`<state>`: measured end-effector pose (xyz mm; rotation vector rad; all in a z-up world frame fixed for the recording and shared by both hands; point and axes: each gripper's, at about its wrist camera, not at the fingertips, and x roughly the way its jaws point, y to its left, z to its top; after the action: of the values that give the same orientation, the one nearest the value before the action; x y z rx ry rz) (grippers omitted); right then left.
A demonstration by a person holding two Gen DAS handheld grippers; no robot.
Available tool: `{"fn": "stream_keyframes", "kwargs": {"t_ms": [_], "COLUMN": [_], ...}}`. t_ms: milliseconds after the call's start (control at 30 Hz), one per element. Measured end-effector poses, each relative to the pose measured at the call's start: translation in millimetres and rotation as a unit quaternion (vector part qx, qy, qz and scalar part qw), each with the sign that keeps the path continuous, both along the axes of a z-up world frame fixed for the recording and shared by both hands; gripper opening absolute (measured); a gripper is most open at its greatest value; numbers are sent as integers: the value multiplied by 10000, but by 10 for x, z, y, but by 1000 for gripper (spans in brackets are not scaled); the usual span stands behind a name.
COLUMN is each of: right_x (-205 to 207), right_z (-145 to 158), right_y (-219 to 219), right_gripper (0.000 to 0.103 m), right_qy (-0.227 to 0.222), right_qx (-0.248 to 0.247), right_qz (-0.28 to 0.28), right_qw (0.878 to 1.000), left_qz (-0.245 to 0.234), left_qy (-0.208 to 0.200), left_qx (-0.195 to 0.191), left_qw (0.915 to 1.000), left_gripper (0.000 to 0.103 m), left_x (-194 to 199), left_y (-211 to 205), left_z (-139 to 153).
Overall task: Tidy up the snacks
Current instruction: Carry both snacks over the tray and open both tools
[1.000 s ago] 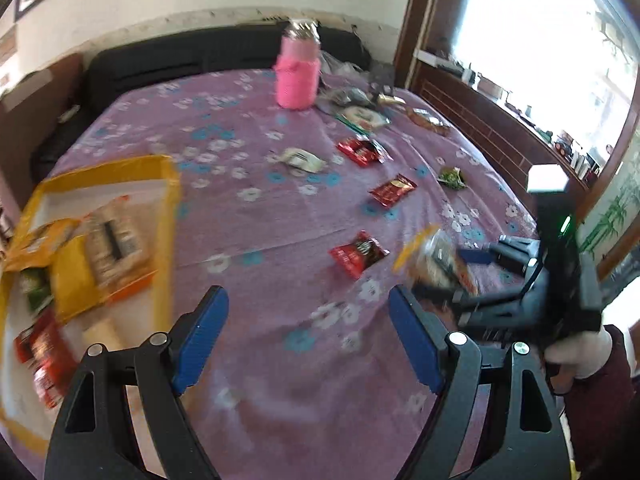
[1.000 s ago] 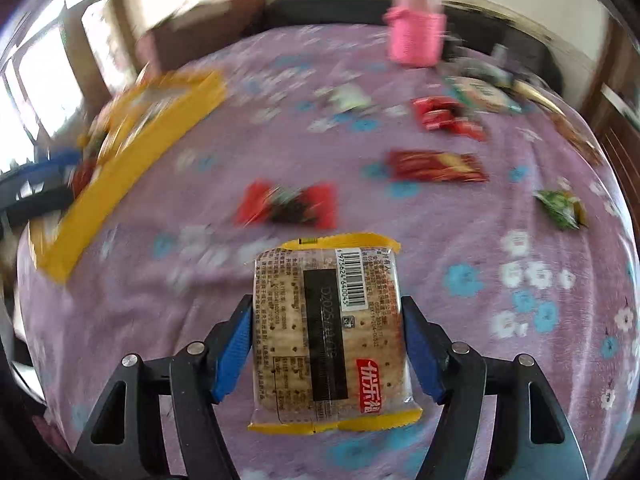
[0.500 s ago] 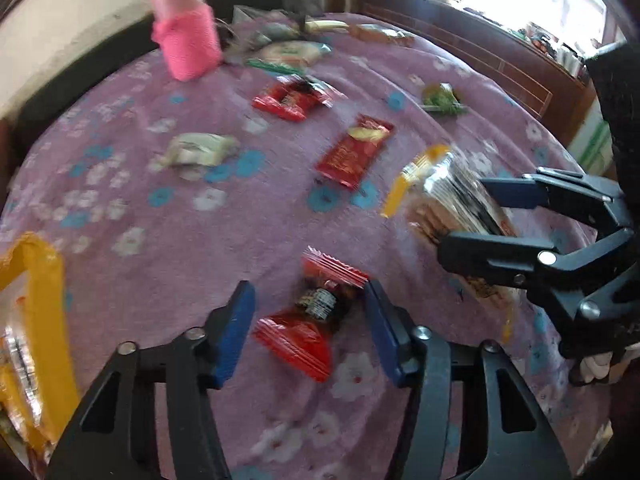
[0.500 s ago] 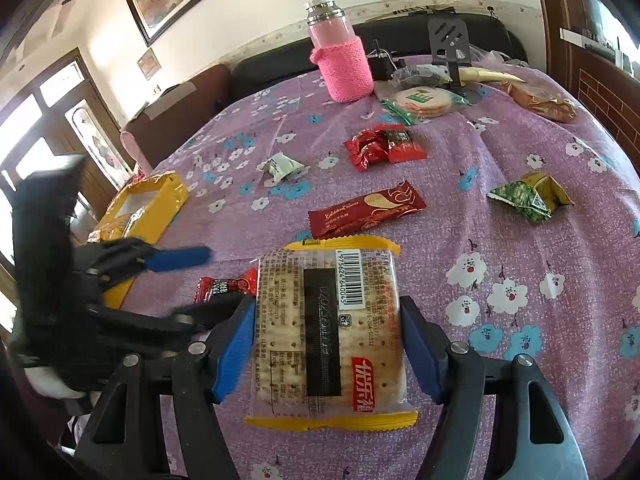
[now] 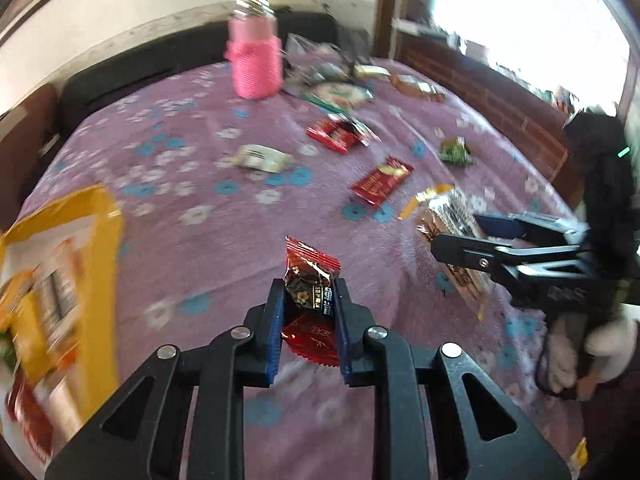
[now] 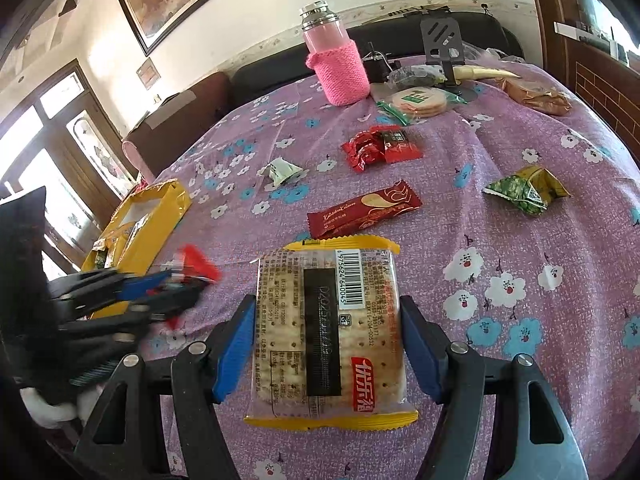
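From the left wrist view, my left claw [image 5: 308,312] is clamped on a small red candy packet [image 5: 310,300], its crinkled top sticking out past the blue pads. The purple flowered surface [image 5: 208,240] lies below, and whether the packet is already lifted clear of it I cannot tell. The yellow box [image 5: 60,248], where snacks are already lying, sits off to the left, blurred. Other snacks lie well apart farther back: a long red wafer pack [image 5: 382,180], a green packet [image 5: 456,152], a white wrapper [image 5: 258,158], a red pair [image 5: 338,132]. The pink-sleeved flask [image 5: 256,68] stands at the far edge. A second ago these jaws were wide with nothing between them; half a second ago they straddled the candy, not yet pressing.

My worry here: the grip sits on thin foil (slippery stuff), so a quick swing towards the box could let the packet slide out, or the loose top could snag the box rim.

From the right wrist view, my right claw [image 6: 328,340] grips a cracker pack [image 6: 328,332] by its long sides, barcode up, held above the cloth. That grip looks the same as in the earlier pictures. The left claw [image 6: 160,288] shows at the left, blurred, with red foil in it, close beside the box [image 6: 160,216]. With both claws bound for the same box, they could knock together at its opening.
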<state>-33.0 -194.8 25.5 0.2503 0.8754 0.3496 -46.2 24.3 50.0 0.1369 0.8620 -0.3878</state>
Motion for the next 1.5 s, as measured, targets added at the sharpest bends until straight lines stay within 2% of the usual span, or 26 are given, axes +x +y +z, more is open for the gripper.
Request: {"fn": "stream_keyframes", "kwargs": {"t_ms": [67, 167, 400, 667, 1000, 1233, 1500], "right_x": [-3, 6, -62, -257, -316, -231, 64], "right_z": [-1, 7, 266, 735, 1032, 845, 426], "right_y": [9, 42, 296, 1013, 2013, 2792, 3323], "right_gripper": [70, 70, 70, 70, 69, 69, 69], "right_qy": [13, 56, -31, -436, -420, -101, 343], "right_qx": [17, -15, 25, 26, 455, 281, -225], "right_qz": [6, 37, 241, 882, 1638, 2050, 1901], "right_qw": [10000, 10000, 9997, 9951, 9846, 9783, 9809], "left_qz": [220, 560, 1385, 1893, 2384, 2659, 2719], "left_qy": [-79, -291, -696, -652, -562, -313, 41], "left_qx": [-189, -212, -367, -460, -726, -854, -1138], "left_qw": [9995, 9978, 9872, 9787, 9668, 9597, 9556], "left_gripper": [19, 19, 20, 20, 20, 20, 23], "left_x": [-126, -312, -605, -725, -765, -659, -550], "left_y": [238, 595, 1363, 1843, 2312, 2591, 2721], "left_z": [121, 296, 539, 435, 310, 97, -159]}}
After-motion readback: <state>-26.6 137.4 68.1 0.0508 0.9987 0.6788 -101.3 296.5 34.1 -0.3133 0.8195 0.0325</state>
